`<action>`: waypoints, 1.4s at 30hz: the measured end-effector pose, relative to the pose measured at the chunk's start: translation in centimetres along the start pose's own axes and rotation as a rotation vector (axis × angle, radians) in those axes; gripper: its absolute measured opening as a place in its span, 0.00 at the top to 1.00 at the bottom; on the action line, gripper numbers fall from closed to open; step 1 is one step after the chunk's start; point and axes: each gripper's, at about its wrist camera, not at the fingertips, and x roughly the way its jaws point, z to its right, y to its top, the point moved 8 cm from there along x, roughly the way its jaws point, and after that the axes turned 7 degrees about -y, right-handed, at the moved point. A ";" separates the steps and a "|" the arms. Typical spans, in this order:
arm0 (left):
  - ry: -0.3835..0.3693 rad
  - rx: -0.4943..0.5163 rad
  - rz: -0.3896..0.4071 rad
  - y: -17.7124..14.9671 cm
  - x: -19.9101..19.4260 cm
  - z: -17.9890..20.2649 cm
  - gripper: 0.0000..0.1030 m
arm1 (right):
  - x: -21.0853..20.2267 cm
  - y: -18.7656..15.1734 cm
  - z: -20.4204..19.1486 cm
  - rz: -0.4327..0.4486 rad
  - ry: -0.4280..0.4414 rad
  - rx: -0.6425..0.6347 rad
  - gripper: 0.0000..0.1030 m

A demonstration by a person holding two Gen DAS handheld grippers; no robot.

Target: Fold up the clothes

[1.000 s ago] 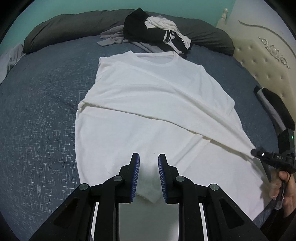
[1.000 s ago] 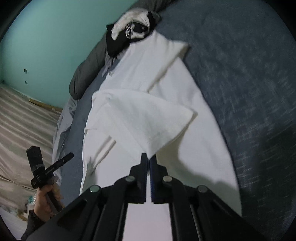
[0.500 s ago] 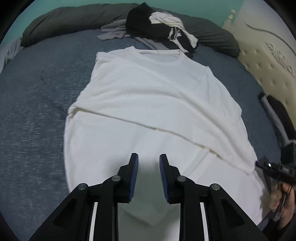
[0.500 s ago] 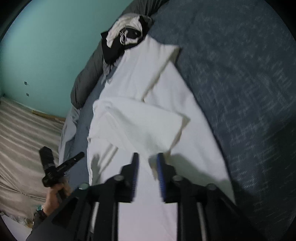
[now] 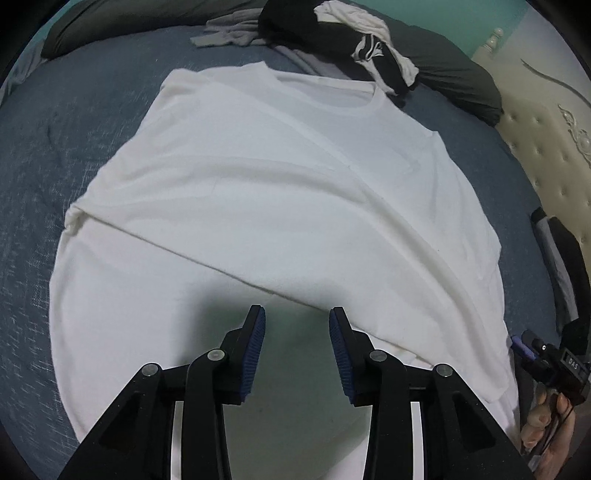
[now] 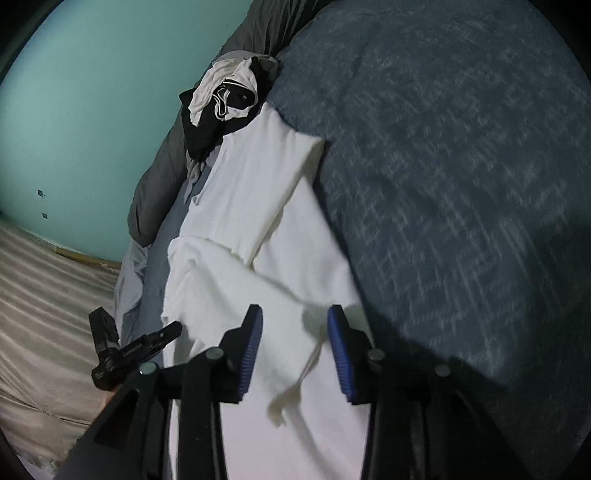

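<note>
A white T-shirt [image 5: 280, 192] lies flat on the blue bed [image 5: 55, 122], collar at the far end, one side folded diagonally across the body. My left gripper [image 5: 295, 325] hovers open just above the shirt's lower part with nothing between its blue pads. In the right wrist view the same shirt [image 6: 266, 206] runs away from me, and my right gripper [image 6: 295, 325] stands open over the loose folded flap. The left gripper [image 6: 177, 326] shows at the left edge of that view. The right gripper [image 5: 517, 341] and a hand [image 5: 546, 424] show at the shirt's right edge.
A pile of black and white clothes [image 5: 332, 29] sits just beyond the collar against a long grey pillow [image 5: 461, 85]. A cream tufted headboard [image 5: 546, 140] stands at the right, with a dark garment [image 5: 561, 266] beside it. A teal wall [image 6: 92, 92] lies beyond the bed.
My right gripper has let go of the shirt corner and opened, and the flap now lies on the shirt. My left gripper has opened wider and moved forward over the shirt.
</note>
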 end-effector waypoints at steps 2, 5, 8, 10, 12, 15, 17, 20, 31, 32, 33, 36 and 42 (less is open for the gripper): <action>0.000 -0.019 0.003 -0.1 0.1 -0.3 0.62 | 0.5 0.1 0.0 -0.003 -0.019 -0.017 0.64; 0.006 -0.032 0.012 0.1 0.1 -0.5 0.62 | 1.2 0.0 0.2 -0.016 -0.033 -0.031 0.64; 0.011 -0.037 0.018 0.4 0.2 -0.6 0.62 | 1.6 0.0 0.2 -0.024 -0.032 -0.028 0.64; 0.001 -0.054 0.023 0.6 0.3 -0.6 0.63 | 1.7 0.0 0.1 -0.026 -0.032 -0.034 0.64; -0.011 -0.074 0.029 0.7 0.4 -0.7 0.63 | 1.8 -0.1 0.2 -0.027 -0.034 -0.040 0.64; -0.028 -0.095 0.031 0.9 0.5 -0.7 0.64 | 2.0 0.0 0.2 -0.027 -0.035 -0.039 0.64; -0.040 -0.112 0.035 1.0 0.5 -0.8 0.71 | 2.1 0.0 0.2 -0.027 -0.035 -0.041 0.64; -0.049 -0.130 0.039 1.1 0.5 -1.1 0.79 | 2.3 -0.1 0.1 -0.028 -0.033 -0.043 0.64; -0.057 -0.108 0.052 1.9 -0.3 -1.0 0.97 | 2.3 0.0 0.4 -0.027 -0.020 -0.031 0.64; -0.058 -0.107 0.054 1.9 -0.5 -1.0 0.98 | 2.4 0.0 0.4 -0.027 -0.019 -0.030 0.64; -0.059 -0.105 0.056 2.0 -0.6 -1.0 0.98 | 2.4 0.0 0.4 -0.027 -0.018 -0.029 0.64; -0.058 -0.094 0.053 2.0 -1.1 -0.9 0.98 | 2.3 0.0 0.4 -0.022 -0.014 -0.027 0.64; -0.043 -0.079 0.043 1.6 -1.5 -1.0 0.98 | 2.2 0.0 -0.1 -0.022 0.000 -0.058 0.89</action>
